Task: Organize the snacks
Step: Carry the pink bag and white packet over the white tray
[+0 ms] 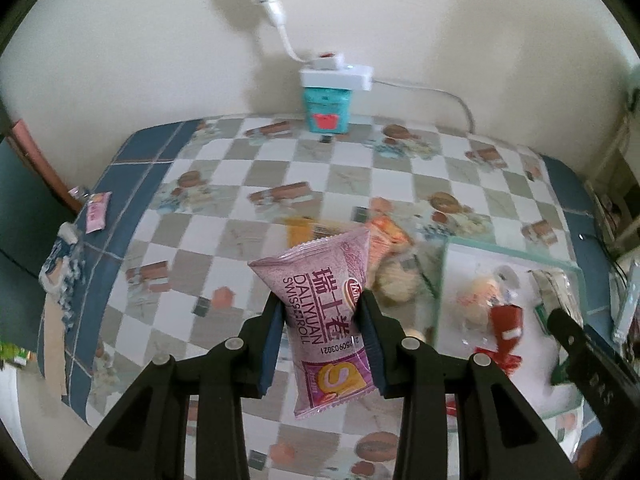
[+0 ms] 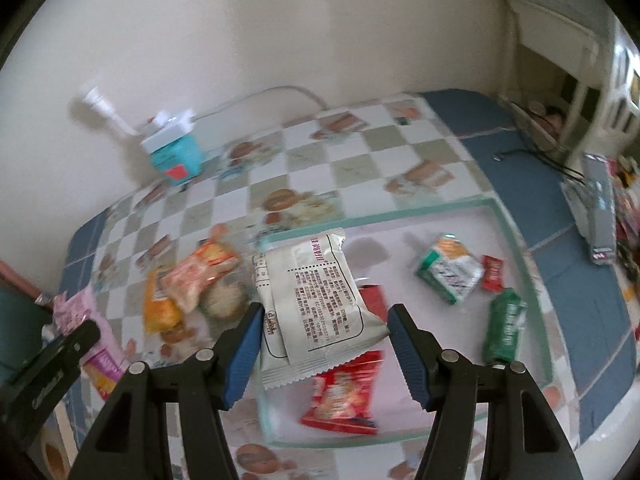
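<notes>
Left gripper (image 1: pixel 322 320): closed on the pink packet (image 1: pixel 326 320), one blue pad pressed against each long side; the packet hangs above the checked tablecloth (image 1: pixel 240 184), just to the left of the tray (image 1: pixel 508 254).
Pink packet: printed "Daliyuan Swiss Roll", standing roughly upright between the fingers, its top edge tilted toward the tray.
Right gripper (image 2: pixel 324 320): jaws wide apart, with the white packet (image 2: pixel 320 304) between them; whether the pads touch it I cannot tell.
White packet: printed back side up, lying across the tray's (image 2: pixel 400 210) left rim, partly inside and partly over the cloth.
Tray: shallow, white floor, pale green rim, resting on the tablecloth (image 2: pixel 360 148).
Inside the tray: a red packet (image 2: pixel 344 396) under the near end of the white packet; a green-and-white packet (image 2: pixel 450 270) toward the far right; a small red packet (image 2: pixel 493 274) just beside that one; a dark green packet (image 2: pixel 505 326) near the right rim.
Left of the tray: a loose pile on the cloth, with an orange packet (image 2: pixel 160 308), an orange-and-red packet (image 2: pixel 200 274) lying over it, and a round pale bun (image 2: pixel 224 300) touching the tray's left rim.
Far from the tray: a teal box (image 1: pixel 326 110) at the wall with a white power strip (image 1: pixel 338 76) on top.
Table's left edge, well apart from the tray: a second small pink packet (image 1: pixel 97 212).
</notes>
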Tool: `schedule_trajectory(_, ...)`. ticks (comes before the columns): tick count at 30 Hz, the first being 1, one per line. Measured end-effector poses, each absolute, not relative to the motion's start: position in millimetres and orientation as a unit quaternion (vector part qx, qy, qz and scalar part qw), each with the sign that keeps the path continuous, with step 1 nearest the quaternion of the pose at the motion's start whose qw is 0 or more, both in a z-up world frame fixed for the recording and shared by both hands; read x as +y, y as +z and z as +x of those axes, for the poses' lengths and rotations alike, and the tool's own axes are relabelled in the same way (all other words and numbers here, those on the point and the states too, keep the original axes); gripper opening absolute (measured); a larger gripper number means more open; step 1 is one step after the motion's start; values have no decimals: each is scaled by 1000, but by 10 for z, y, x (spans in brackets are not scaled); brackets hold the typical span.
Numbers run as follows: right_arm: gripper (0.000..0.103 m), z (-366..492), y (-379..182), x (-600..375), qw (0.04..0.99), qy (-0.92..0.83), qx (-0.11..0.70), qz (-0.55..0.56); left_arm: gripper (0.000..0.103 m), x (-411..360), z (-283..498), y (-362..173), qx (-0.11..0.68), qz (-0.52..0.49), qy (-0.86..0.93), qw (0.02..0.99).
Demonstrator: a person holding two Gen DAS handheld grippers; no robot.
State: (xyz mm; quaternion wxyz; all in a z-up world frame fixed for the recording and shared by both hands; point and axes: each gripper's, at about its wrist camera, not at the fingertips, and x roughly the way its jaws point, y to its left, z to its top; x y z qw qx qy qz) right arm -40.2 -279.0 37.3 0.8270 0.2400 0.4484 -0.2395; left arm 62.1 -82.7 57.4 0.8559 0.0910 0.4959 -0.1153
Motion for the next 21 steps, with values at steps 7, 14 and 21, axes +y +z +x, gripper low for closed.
schedule_trajectory(7, 66, -611, 304, -3141, 811, -272, 446, 264, 39, -1305, 395, 499, 497, 126, -161, 843)
schedule_trajectory(14, 66, -717, 224, -3338, 800, -286, 451, 273, 39, -1705, 241, 291, 513, 159, -195, 821)
schedule_trajectory(21, 66, -670, 69, -3350, 789, -282, 472, 272, 39, -2010, 167, -47, 535, 190, -203, 797)
